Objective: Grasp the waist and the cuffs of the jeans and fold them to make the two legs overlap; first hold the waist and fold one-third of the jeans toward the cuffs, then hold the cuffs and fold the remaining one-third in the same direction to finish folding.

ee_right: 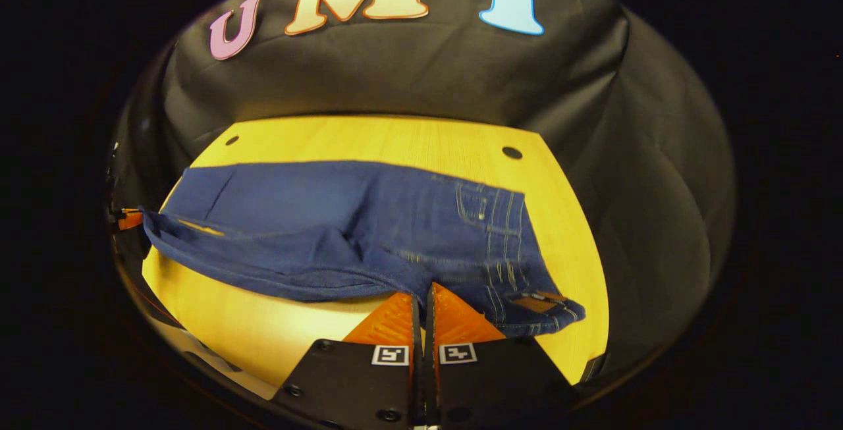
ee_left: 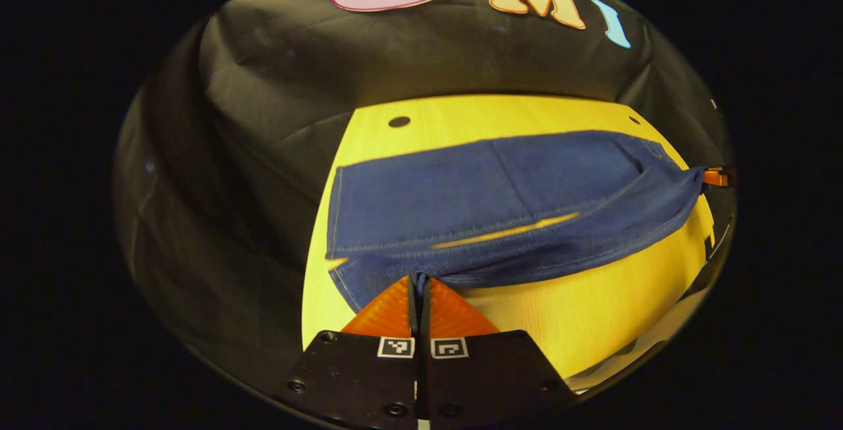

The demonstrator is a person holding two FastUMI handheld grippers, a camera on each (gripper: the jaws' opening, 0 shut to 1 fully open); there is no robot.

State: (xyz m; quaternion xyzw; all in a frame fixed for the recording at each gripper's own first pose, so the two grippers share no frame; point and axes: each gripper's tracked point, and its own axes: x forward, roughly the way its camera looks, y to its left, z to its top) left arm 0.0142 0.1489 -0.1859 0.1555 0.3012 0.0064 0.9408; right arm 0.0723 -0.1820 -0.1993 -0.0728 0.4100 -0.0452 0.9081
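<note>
Blue jeans lie lengthwise across a yellow wooden table. My left gripper is shut on the cuff end of the near leg, which hangs slightly lifted in front of the far leg. At the far right edge of the left gripper view, my right gripper holds the other end. In the right gripper view, my right gripper is shut on the waist edge of the jeans, beside the back pocket and a brown waist patch. The left gripper shows far left, pinching the cuff.
The table has a dark round hole near its back corner and another hole at the opposite back corner. Black cloth wall surrounds the table closely. A bare strip of table runs along the near edge.
</note>
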